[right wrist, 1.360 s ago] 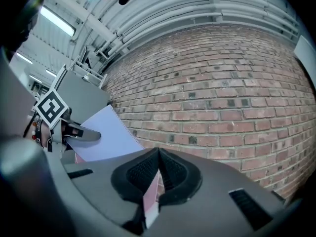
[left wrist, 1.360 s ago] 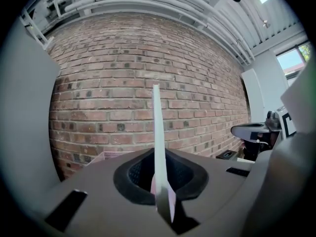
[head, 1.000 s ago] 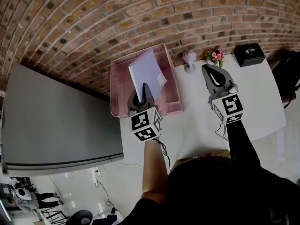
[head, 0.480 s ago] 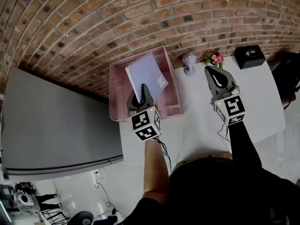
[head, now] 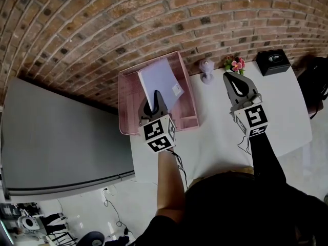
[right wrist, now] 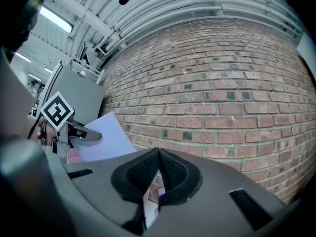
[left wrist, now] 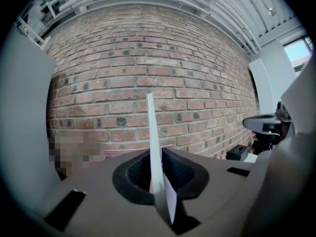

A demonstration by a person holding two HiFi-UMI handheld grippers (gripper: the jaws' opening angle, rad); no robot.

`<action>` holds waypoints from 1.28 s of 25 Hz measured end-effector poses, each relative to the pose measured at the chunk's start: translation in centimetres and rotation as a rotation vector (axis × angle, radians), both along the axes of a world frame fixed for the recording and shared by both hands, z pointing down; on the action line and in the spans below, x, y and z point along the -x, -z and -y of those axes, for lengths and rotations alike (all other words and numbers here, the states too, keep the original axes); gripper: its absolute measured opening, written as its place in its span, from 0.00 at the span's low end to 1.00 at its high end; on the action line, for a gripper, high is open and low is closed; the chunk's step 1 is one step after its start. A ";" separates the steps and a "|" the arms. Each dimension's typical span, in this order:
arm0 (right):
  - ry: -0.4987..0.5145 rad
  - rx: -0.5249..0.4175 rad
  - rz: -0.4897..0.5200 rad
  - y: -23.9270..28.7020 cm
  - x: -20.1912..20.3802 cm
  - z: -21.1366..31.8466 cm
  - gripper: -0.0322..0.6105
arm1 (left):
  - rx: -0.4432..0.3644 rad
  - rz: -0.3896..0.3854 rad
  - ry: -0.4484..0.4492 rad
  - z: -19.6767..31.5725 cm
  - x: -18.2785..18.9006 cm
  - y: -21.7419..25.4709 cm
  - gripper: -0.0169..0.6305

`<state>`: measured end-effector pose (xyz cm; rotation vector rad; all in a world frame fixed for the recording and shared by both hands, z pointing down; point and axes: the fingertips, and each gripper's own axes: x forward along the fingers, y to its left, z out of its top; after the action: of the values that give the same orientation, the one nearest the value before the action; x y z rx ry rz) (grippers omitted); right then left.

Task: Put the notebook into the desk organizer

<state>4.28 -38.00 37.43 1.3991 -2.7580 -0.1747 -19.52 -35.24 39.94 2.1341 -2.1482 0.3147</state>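
Pinching the notebook point(head: 160, 81) with nearly closed jaws, the left tool point(head: 155, 97) holds it at the pink desk organizer point(head: 125, 101), upper centre, long axis running up-frame toward the brick wall point(head: 102, 29). Its own view shows only a thin upright edge; the head view shows the broad lavender face. The right tool point(head: 233, 78), jaws together and empty, hovers over the bench point(head: 215, 137).
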 end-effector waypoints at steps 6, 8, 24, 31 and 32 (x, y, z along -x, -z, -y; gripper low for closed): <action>-0.003 0.006 -0.007 -0.4 0.1 0.5 0.08 | 0.003 0.006 -0.008 1.0 0.0 -0.2 0.11; -0.005 0.008 -0.007 -0.6 0.0 0.7 0.08 | -0.001 0.011 -0.007 1.2 0.1 -0.1 0.11; -0.001 0.014 -0.026 -1.3 0.3 1.4 0.08 | 0.060 0.061 -0.041 2.3 -1.0 -1.2 0.09; -0.016 0.028 -0.030 -1.9 -0.5 1.7 0.08 | 0.084 0.043 -0.070 2.5 -1.5 -1.2 0.09; -0.016 0.029 -0.029 -1.9 -0.4 1.8 0.08 | 0.099 0.049 -0.074 2.5 -1.7 -1.4 0.09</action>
<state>4.69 -39.75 39.34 1.3998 -2.7142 -0.1521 -17.82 -37.73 41.36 2.1763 -2.0361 0.4747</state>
